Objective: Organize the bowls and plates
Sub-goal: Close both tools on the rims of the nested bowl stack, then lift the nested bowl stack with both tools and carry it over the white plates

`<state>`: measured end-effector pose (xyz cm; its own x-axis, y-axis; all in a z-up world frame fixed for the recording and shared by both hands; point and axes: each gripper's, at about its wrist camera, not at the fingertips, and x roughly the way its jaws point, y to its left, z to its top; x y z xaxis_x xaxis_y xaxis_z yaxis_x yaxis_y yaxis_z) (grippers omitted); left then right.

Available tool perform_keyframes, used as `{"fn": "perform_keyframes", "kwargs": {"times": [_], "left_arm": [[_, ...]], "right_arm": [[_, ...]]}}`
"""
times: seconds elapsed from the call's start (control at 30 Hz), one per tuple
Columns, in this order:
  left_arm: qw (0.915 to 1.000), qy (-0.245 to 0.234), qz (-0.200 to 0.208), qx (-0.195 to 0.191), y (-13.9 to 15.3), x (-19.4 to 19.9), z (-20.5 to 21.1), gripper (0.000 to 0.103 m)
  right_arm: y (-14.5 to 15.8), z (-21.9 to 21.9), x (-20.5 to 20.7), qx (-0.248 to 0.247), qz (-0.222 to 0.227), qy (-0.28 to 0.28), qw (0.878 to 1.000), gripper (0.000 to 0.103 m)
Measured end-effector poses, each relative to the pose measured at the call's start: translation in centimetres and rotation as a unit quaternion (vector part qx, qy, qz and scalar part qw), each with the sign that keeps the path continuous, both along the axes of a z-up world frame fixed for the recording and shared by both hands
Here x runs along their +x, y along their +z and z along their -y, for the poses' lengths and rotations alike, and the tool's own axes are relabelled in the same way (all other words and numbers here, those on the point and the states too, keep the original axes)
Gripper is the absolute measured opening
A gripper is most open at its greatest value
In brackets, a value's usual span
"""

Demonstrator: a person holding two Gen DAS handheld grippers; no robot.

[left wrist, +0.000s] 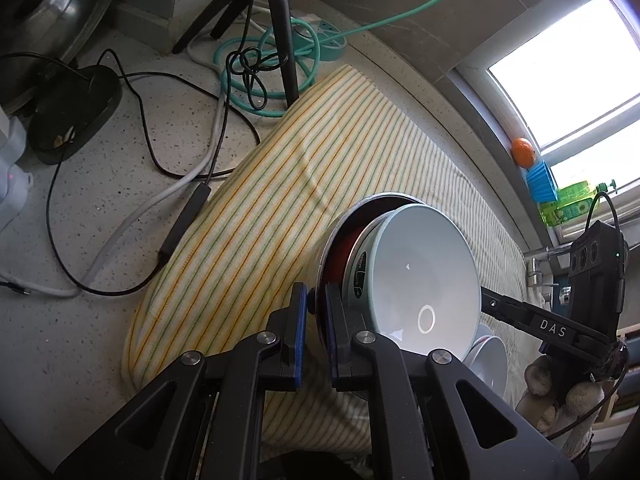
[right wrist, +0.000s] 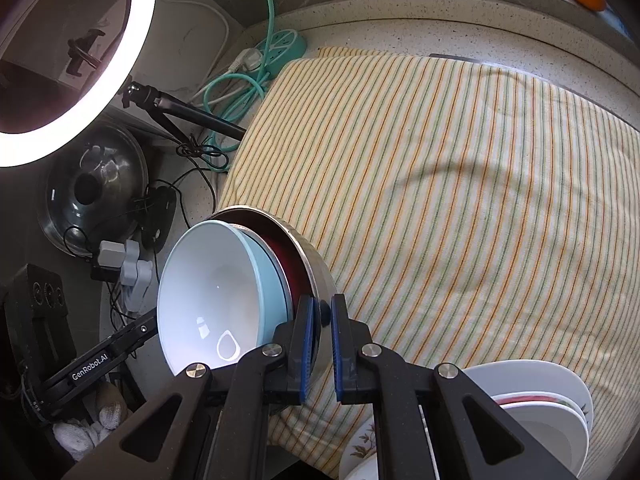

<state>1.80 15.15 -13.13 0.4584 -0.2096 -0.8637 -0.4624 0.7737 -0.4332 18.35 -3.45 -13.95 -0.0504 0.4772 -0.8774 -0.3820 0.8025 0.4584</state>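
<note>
A nested stack of bowls hangs above the striped cloth (left wrist: 280,184): a steel bowl (left wrist: 325,256) outermost, a dark red one (left wrist: 347,248) inside it, then a pale blue bowl (left wrist: 424,272) with a white inside. My left gripper (left wrist: 316,312) is shut on the steel bowl's rim. My right gripper (right wrist: 320,320) is shut on the opposite rim of the same steel bowl (right wrist: 312,256); the blue bowl (right wrist: 216,292) shows to its left. A stack of white and flowered plates (right wrist: 540,408) sits at the lower right of the right wrist view.
Cables, a teal power strip (right wrist: 280,46) and a tripod leg (left wrist: 284,40) lie at the counter's back. A steel lid (right wrist: 92,188) and a ring light (right wrist: 76,60) stand at the left. An orange (left wrist: 523,152) sits on the window sill.
</note>
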Motion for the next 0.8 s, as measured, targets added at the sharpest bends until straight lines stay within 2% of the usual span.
{"fn": "perform_keyframes", "kwargs": {"times": [0.3,0.8], "left_arm": [[1.0,-0.002,-0.002,0.003,0.2,0.1,-0.1,0.007],[0.9993,-0.023,0.02,0.023,2.2,0.6,0.6,0.007]], "right_arm": [[0.2,-0.1,-0.1,-0.003,0.001,-0.006,1.0,0.008],[1.6,1.4,-0.7,0.011,0.011,-0.031,0.999,0.008]]}}
